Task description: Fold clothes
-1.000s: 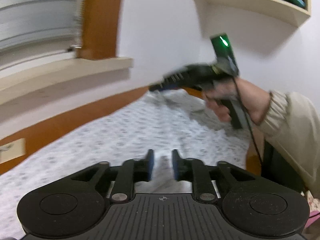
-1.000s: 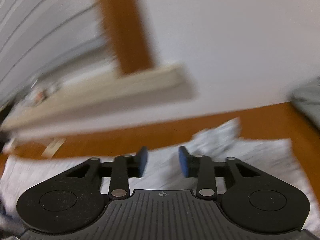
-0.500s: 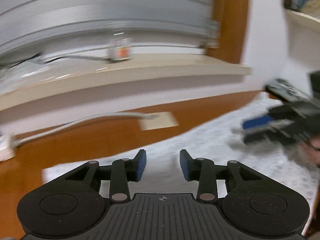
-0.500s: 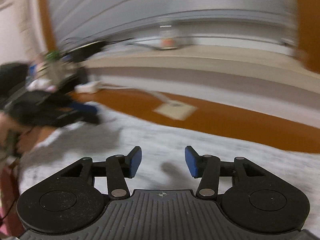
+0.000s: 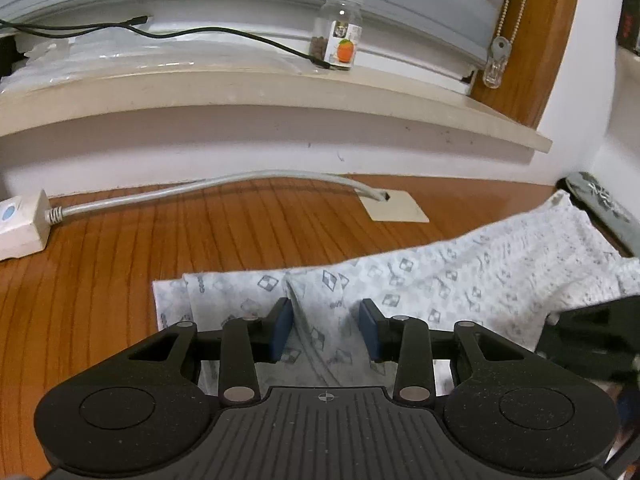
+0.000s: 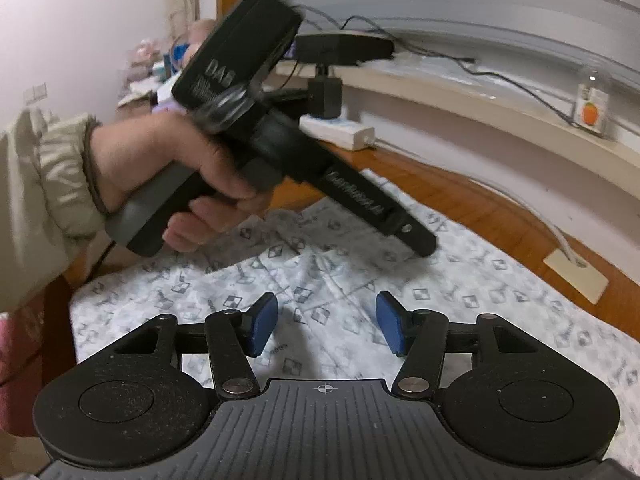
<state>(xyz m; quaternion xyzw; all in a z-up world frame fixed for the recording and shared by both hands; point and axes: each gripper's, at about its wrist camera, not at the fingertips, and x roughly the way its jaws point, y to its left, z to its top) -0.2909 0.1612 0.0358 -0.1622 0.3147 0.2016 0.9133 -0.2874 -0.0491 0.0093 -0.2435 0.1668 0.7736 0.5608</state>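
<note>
Both claws (image 5: 326,334) agape over garment (image 5: 460,280)

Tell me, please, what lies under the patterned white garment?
The patterned white garment lies spread on a wooden table, which shows bare around its edges. Whatever sits directly beneath the cloth is covered and cannot be seen.

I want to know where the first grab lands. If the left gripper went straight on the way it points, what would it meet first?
Most likely the patterned white garment on the wooden table: the open left gripper points at a raised crease near its left edge. Depth is unclear.
</note>
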